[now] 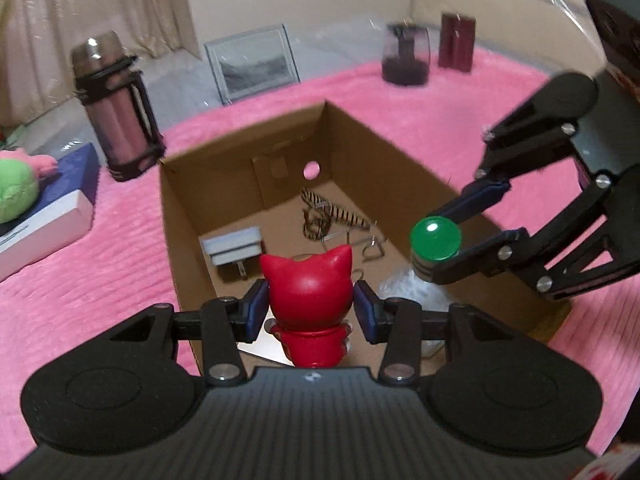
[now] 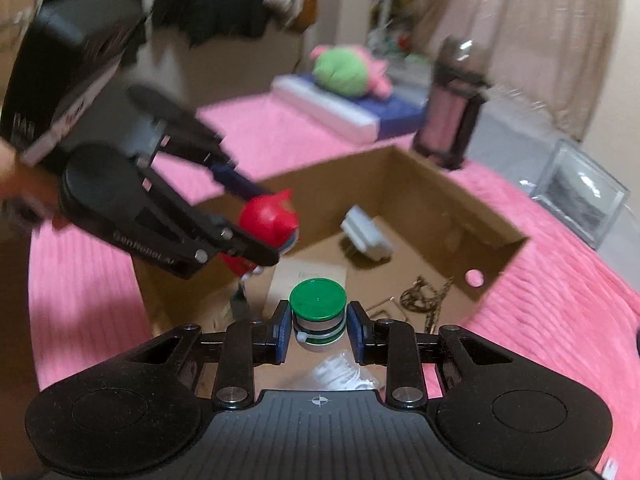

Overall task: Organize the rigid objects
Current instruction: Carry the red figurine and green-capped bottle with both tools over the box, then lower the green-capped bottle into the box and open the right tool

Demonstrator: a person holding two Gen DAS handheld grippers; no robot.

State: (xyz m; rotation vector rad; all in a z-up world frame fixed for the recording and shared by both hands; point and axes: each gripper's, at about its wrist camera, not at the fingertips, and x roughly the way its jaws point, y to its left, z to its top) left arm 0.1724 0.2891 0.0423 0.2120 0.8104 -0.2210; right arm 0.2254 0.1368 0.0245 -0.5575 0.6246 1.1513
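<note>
An open cardboard box [image 1: 360, 152] [image 2: 448, 208] lies on a pink blanket. My left gripper [image 1: 311, 312] is shut on a red cat-eared figurine [image 1: 310, 280] and holds it above the box's near end; both also show in the right wrist view, gripper [image 2: 256, 224], figurine [image 2: 270, 220]. My right gripper [image 2: 319, 330] is shut on a green-capped bottle [image 2: 318, 308] and holds it over the box; both show in the left wrist view too, gripper [image 1: 444, 244], bottle [image 1: 435, 242]. Inside the box lie a white plug adapter [image 1: 236, 248] [image 2: 366, 236], a striped clip [image 1: 332, 212], metal clips and a clear plastic bag [image 1: 408, 288].
A pink-and-black flask [image 1: 120, 108] [image 2: 452, 108] stands beside the box. A green plush [image 1: 16, 188] [image 2: 344, 70] lies on a blue-and-white box [image 1: 44, 216]. A picture frame [image 1: 252, 64] [image 2: 580, 192], a dark jar [image 1: 406, 56] and a maroon box [image 1: 456, 42] stand at the blanket's far edge.
</note>
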